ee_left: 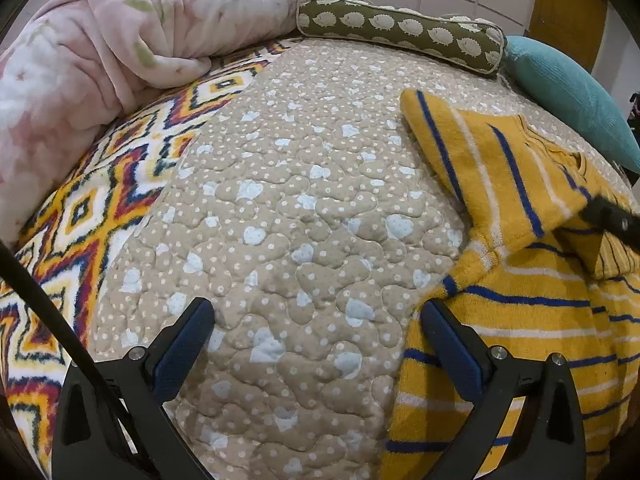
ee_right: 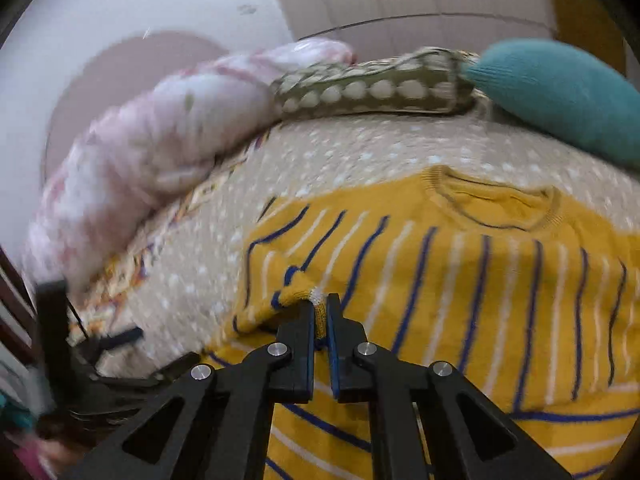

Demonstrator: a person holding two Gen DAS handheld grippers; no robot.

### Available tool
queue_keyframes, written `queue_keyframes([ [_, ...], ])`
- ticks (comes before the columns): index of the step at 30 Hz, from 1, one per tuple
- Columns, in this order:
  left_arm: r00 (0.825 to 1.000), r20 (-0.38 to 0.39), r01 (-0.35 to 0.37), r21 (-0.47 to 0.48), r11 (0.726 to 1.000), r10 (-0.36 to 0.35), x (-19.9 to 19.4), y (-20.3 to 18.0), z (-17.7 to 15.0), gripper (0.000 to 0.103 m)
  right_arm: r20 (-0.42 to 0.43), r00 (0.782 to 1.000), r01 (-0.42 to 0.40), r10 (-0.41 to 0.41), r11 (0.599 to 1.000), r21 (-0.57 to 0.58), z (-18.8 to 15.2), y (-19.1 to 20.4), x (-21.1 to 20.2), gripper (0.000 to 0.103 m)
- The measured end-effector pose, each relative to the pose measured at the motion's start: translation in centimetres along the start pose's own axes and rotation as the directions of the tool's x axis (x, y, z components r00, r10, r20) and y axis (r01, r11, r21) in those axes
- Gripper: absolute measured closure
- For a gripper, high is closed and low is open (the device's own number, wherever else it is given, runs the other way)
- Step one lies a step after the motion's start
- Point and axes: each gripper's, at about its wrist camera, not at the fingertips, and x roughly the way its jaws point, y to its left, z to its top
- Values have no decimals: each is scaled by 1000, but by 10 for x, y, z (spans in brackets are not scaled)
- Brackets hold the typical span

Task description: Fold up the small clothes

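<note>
Both claws show in the pictures. Left gripper (ee_left: pixel 318 316) has its two fingers spread wide with nothing between them; its right finger (ee_left: pixel 452 344) lies at the edge of the yellow cloth, and I cannot tell whether it touches. Right gripper (ee_right: pixel 319 304) has its fingers pressed together on a fold of the yellow sweater (ee_right: pixel 460 280), pinching what looks like a cuff or a sleeve end at the tips. In the left wrist view, a dark part (ee_left: pixel 612 216) comes in from the right edge over the sweater; it seems to be the right gripper.

The biggest thing is the beige quilted bedcover (ee_left: pixel 280 216), with white dots and pale blue hearts, which fills most of the left wrist view. On its left side lies a blanket with a zigzag pattern (ee_left: pixel 80 216) in orange, red, white and dark blue. Above this blanket is a rolled pink fleece blanket (ee_left: pixel 120 40) with green leaves.

The sweater is yellow with blue and white stripes. It lies on the right part of the bedcover, with the round neck opening (ee_right: pixel 496 204) on the far side, toward the pillows. One sleeve (ee_left: pixel 460 152) is folded over the body.

Behind the sweater there is a teal cushion (ee_right: pixel 560 92), and beside it a long olive bolster with hedgehog print (ee_left: pixel 400 28).

The right wrist view is blurred.
</note>
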Motion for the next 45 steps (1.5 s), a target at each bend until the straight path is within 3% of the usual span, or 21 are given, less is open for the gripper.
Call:
queue_keyframes([
  [3,1000,12,-24,21,999,23,-5,-4,0,0,-68,998,-5,2,999,-41,-9,5,6,94],
  [5,999,18,-30,27,999,30,-10,-4,0,0,-147,989,-24,15,998,-59,-17,10,7,69],
  [8,998,51,-22,20,1000,21,-25,-2,7,0,-120,993,-22,14,998,-61,-30,1,-22,52],
  [11,995,99,8,-4,1000,-8,-41,0,20,0,-16,993,114,-115,993,-13,-30,-38,-66,41],
  [12,994,110,14,-7,1000,-13,-44,-1,23,0,25,982,185,-186,983,20,-29,-57,-82,38],
  [14,993,120,19,-4,1000,-18,-44,-7,34,0,71,937,335,-341,938,88,-24,-94,-105,30],
  [15,993,114,24,-2,1000,-23,-43,-10,38,0,74,904,411,-420,904,117,-21,-113,-111,30],
  [17,994,100,37,-8,999,-36,-35,-17,44,0,46,861,493,-507,852,174,-15,-150,-111,30],
  [19,996,82,27,0,1000,-27,-26,-26,45,0,13,866,485,-499,847,217,-12,-171,-103,30],
  [20,997,69,21,8,1000,-21,-21,-29,45,0,-8,879,466,-477,853,234,-11,-179,-95,40],
  [21,998,59,18,14,1000,-18,-18,-32,44,0,-32,895,438,-444,866,240,-10,-184,-86,56],
  [22,999,51,17,21,1000,-18,-15,-34,43,0,-56,911,410,-409,881,237,-10,-187,-78,92],
  [23,999,49,16,26,1000,-17,-13,-36,42,0,-64,909,415,-412,883,220,-10,-185,-77,97],
  [26,998,55,13,29,999,-15,-10,-38,42,0,30,901,420,-433,886,196,-10,-175,-97,97],
  [28,999,46,13,30,999,-14,-4,-42,44,0,53,877,454,-478,859,238,-9,-181,-111,97],
  [30,999,37,4,39,999,-6,-1,-45,45,0,17,867,479,-498,843,246,-10,-186,-106,97],
  [33,999,46,-6,57,998,4,-2,-49,44,0,-47,881,469,-471,854,224,-10,-187,-92,93],
  [37,999,51,1,47,999,-3,-4,-50,44,0,42,884,439,-466,856,273,-14,-179,-122,64],
  [39,999,45,2,43,999,-4,-3,-50,43,0,76,889,416,-451,867,274,-16,-172,-132,64],
  [42,999,37,24,42,999,-25,-9,-52,39,0,38,890,437,-455,873,215,-16,-165,-119,64],
  [45,997,49,65,49,997,-67,-23,-52,32,0,-100,879,478,-467,855,202,-25,-181,-86,64],
])
